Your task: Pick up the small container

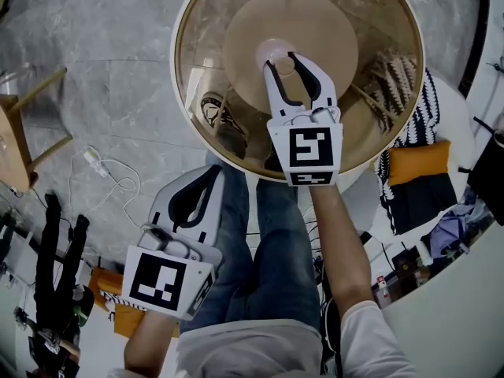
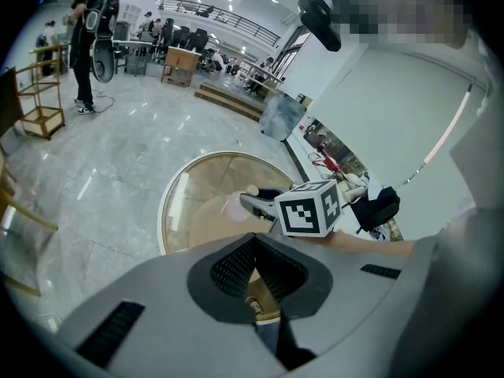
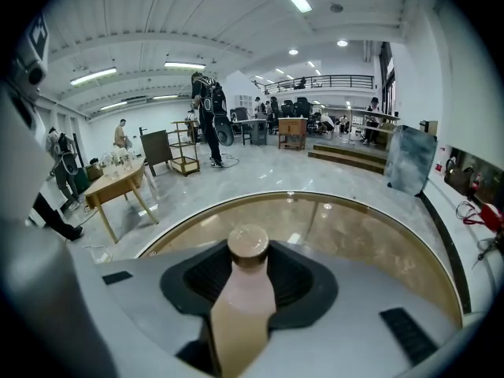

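Jaws of right gripper [image 1: 281, 59] spread, straddling small container [image 3: 250, 282] at twelve o'clock. Left gripper [image 1: 211, 170], seven o'clock, pressed together, empty.

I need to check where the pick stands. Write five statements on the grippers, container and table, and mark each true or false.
1. The container stands between the right gripper's jaws. True.
2. The left gripper is over the table. False: it is off the table, above the person's legs.
3. The table is square. False: it is round.
4. The left gripper holds nothing. True.
5. The container has no cap. False: a tan cap is on it.
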